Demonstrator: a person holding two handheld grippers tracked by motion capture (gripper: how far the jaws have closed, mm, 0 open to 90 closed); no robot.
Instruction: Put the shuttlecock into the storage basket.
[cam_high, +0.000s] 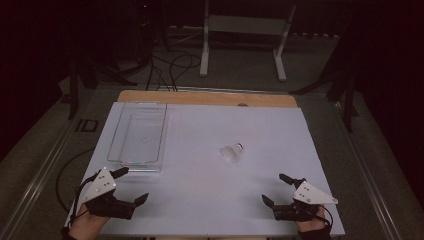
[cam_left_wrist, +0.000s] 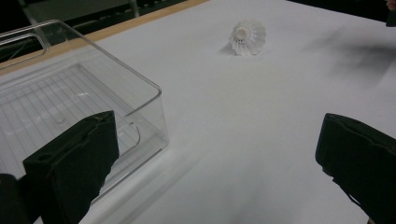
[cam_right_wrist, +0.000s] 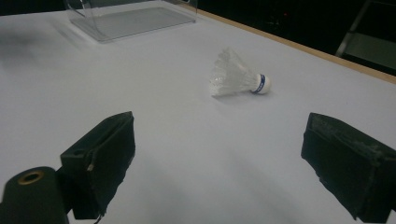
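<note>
My left gripper (cam_high: 134, 186): black padded jaws spread wide, gripping nothing.
My right gripper (cam_high: 276, 189): the same, wide apart, bare.
Shuttlecock (cam_right_wrist: 238, 77): on its side mid-table on the white sheet (cam_high: 210, 190), frilly white skirt, rounded cork with blue band pointing toward the table's far right.
Clear plastic bin (cam_high: 150, 107): rectangular, ribbed floor, just ahead of my left jaws.

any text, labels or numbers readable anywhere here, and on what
None can be read.
The shuttlecock has a blue band by its cork, too small to tell whether it bears lettering.
The clear plastic bin, the white table and both grippers, left gripper and right gripper, show no markings.
</note>
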